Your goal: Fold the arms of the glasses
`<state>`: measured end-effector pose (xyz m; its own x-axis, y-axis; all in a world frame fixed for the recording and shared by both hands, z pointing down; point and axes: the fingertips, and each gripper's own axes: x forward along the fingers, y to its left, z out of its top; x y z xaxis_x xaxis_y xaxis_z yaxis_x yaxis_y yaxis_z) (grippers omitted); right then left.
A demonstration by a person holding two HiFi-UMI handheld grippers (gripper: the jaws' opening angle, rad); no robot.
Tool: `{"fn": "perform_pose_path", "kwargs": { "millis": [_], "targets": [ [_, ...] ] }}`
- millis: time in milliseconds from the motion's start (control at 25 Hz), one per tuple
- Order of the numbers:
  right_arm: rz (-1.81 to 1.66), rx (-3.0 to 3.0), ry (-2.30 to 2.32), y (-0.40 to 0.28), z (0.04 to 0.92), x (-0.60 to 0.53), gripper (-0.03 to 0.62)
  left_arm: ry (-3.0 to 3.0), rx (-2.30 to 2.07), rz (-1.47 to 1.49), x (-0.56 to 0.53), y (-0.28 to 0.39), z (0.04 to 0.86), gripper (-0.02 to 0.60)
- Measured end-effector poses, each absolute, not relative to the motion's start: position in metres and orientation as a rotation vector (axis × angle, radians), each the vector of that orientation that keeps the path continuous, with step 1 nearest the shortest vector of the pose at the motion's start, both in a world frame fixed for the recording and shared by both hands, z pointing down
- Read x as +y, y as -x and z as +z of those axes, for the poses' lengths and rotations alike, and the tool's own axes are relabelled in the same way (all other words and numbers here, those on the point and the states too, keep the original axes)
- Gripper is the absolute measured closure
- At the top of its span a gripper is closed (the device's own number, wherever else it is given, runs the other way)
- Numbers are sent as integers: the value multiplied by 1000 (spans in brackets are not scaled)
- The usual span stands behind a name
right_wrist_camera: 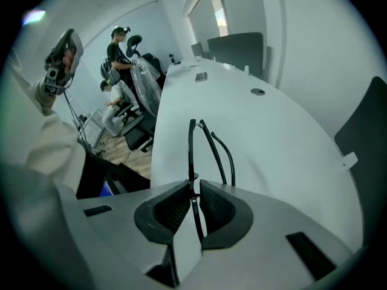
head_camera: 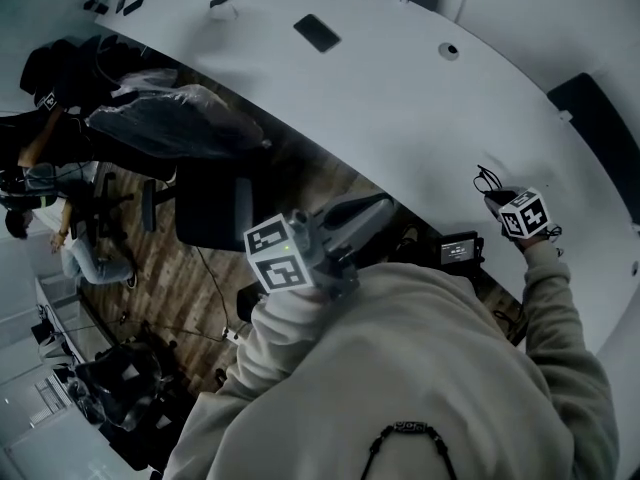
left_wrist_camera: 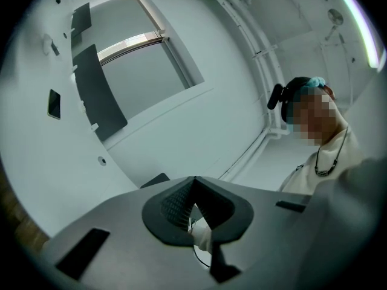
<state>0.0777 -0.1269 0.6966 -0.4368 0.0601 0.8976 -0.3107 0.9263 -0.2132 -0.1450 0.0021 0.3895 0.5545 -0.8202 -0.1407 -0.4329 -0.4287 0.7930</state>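
The white curved tabletop (right_wrist_camera: pixel 278 138) is the reference for everything here. Above its near edge, the right tongs (right_wrist_camera: pixel 195 185) are pinching the black thin-wire glasses (right_wrist_camera: pixel 191 150) by a slim part of the frame. Their ribbed pads are drawn in narrow on the wire, and the gripper is angled down toward the surface. Two curved arms of the glasses stand out past the pads and over the tabletop. They run close beside the frame, but I cannot tell whether they are fully folded. Gripping the frame rather than an arm looks meant to leave the hinges free, so the arms can be pushed closed against the tabletop or by the other tool. The left tongs (left_wrist_camera: pixel 193 180) are pressed together with nothing between them. They are held off the tabletop's edge, in front of the person's chest and roughly level, which suggests they are waiting to help. No box, case or other container shows on the tabletop, so nothing can be said of contents.
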Motion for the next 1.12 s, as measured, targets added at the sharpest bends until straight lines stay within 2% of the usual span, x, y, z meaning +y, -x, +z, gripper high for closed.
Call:
{"fn": "perform_pose_path", "kwargs": {
  "millis": [360,760,1000,1120],
  "targets": [
    [198,-1846,94,-56,742,-119,534,-2021,-1074,-709,9,159,398,577],
    [212,-1775,332,-48,769,-93,533,-1993,-1128,-718,20,168,399,577],
    [182,-1864,217,-40,751,-114,443,-1997,-1111,-718,16,169,398,577],
    [197,-1948,131,-31,725,-123,437,-2009,-1094,-704,14,173,395,577]
  ]
}}
